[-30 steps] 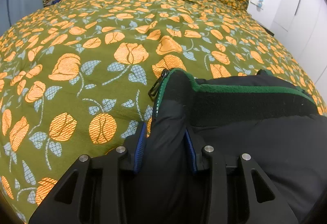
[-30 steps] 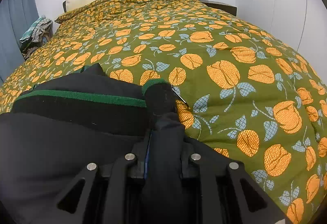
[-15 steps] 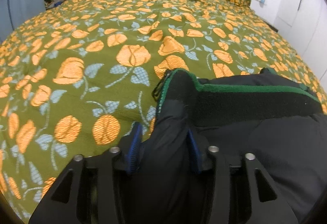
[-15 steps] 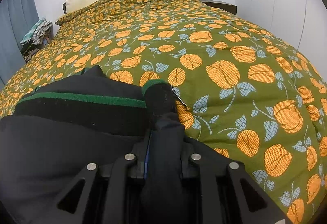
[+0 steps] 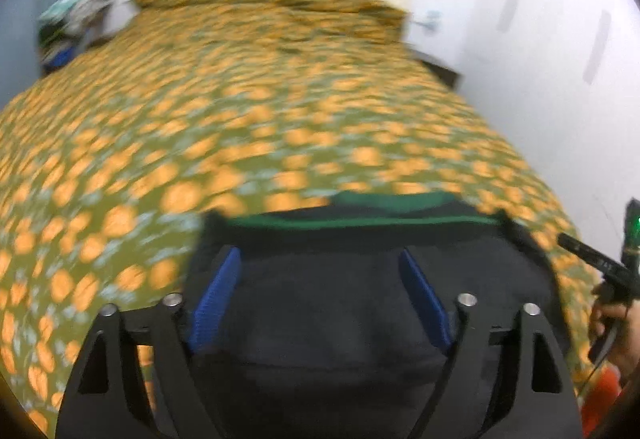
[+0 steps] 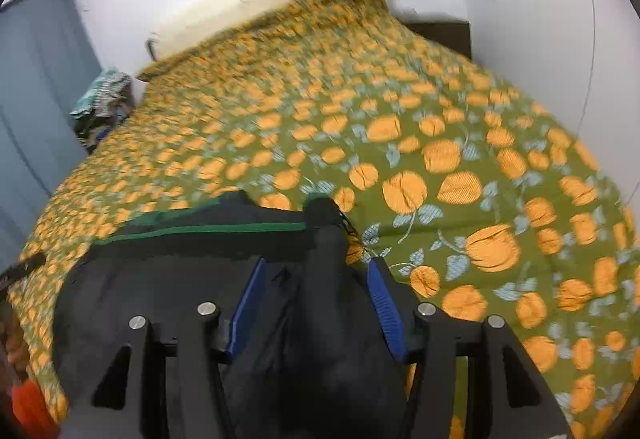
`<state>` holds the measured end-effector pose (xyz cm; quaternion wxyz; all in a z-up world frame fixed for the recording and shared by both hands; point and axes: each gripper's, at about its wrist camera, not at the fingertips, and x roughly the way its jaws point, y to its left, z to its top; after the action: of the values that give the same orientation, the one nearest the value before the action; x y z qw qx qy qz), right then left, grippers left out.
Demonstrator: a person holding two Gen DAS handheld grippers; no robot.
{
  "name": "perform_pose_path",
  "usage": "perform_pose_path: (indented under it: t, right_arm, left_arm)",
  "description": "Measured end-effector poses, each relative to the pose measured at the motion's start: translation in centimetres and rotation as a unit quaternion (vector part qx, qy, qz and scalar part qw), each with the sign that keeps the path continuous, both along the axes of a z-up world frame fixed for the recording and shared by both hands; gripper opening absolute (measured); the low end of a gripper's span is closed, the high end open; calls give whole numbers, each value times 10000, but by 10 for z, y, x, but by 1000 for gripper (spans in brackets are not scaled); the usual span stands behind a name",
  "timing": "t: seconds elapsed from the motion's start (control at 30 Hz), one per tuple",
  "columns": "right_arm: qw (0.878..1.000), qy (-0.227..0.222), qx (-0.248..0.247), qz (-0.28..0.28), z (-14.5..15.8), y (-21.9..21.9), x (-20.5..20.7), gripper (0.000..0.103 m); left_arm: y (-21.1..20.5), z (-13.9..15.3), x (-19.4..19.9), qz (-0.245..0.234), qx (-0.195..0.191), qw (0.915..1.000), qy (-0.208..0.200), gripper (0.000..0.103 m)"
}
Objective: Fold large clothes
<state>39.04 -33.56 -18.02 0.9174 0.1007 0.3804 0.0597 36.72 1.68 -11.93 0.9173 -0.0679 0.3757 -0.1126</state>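
Across the lower frame, left gripper [image 5: 320, 295] and right gripper [image 6: 316, 299], jaws just spread off the black jacket [image 5: 340, 319], risk its puffy fold springing open on the bedspread [image 6: 460, 167].

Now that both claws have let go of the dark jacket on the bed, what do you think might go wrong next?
1. The right claw has just been opening, yet a raised ridge of the jacket sits between its pads; lifting away could snag it and undo the fold.
2. The left claw has also just been opening and hangs wide above the cloth. The puffy fabric may spring back.
3. The jacket lies near the edge of the bedspread and might slide off.
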Motion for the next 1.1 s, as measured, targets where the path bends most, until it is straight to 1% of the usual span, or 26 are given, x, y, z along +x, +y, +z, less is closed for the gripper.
perform_pose_path:
  t: [0.07, 0.13, 0.17, 0.23, 0.3, 0.33, 0.37, 0.4, 0.47, 0.57, 0.6, 0.67, 0.7, 0.77, 0.87, 0.97, 1.03, 1.1]
  right_arm:
    - [9997, -133, 124, 158, 13, 2, -24, 54]
    - [9982, -240, 434, 341, 22, 3, -51, 54]
    - [9968, -290, 600, 432, 25, 3, -65, 55]
    - [9948, -354, 800, 514, 28, 3, -85, 56]
    - [9923, -392, 1038, 552, 26, 4, -110, 59]
    - [9914, -374, 1122, 554, 25, 3, -116, 59]
    - [9903, -341, 1230, 549, 22, 3, -124, 59]
    - [9889, -292, 1351, 537, 18, 2, -132, 59]
    - [9881, -245, 1424, 525, 13, 2, -141, 59]
    - [9886, -228, 1389, 528, 6, 5, -153, 59]
    - [9887, -216, 1393, 517, 4, 6, -155, 59]
    - [9878, -171, 1469, 485, 0, 7, -162, 59]
    - [9873, -175, 1502, 482, 0, 7, -167, 59]
    - [9866, -227, 1529, 515, 2, 8, -177, 59]
    - [9863, -291, 1501, 622, 2, 14, -189, 59]
    - [9850, -125, 1541, 769, -9, 25, -193, 59]
    - [9861, 17, 1477, 760, -17, 32, -191, 59]
    - [9866, -13, 1437, 770, -18, 35, -192, 59]
  left_arm:
    - [-30, 1, 11, -316, -68, 9994, 108, 88]
    - [-51, -8, 29, -416, -153, 9985, 321, 88]
    - [-58, -16, 39, -391, -150, 9981, 443, 88]
    - [-73, -43, 61, -367, -116, 9958, 832, 87]
    - [-85, -79, 75, -440, 129, 9912, 1241, 88]
    - [-88, -88, 73, -484, 228, 9908, 1241, 91]
    - [-89, -95, 71, -516, 299, 9917, 1139, 92]
    - [-89, -99, 68, -537, 339, 9927, 1021, 93]
    - [-89, -101, 65, -533, 347, 9930, 992, 94]
    - [-90, -95, 62, -568, 434, 9919, 1049, 93]
    - [-91, -90, 59, -613, 470, 9910, 1097, 91]
    - [-85, -74, 42, -822, 355, 9895, 1136, 89]
    - [-86, -72, 38, -898, 326, 9892, 1115, 89]
    - [-82, -66, 14, -1092, 403, 9881, 1004, 90]
    - [-83, -82, -5, -1275, 674, 9844, 1011, 91]
    - [-86, -96, -4, -1265, 688, 9844, 1009, 93]
    - [-91, -97, -3, -1250, 793, 9841, 979, 94]
    - [-92, -94, -5, -1222, 867, 9840, 967, 94]
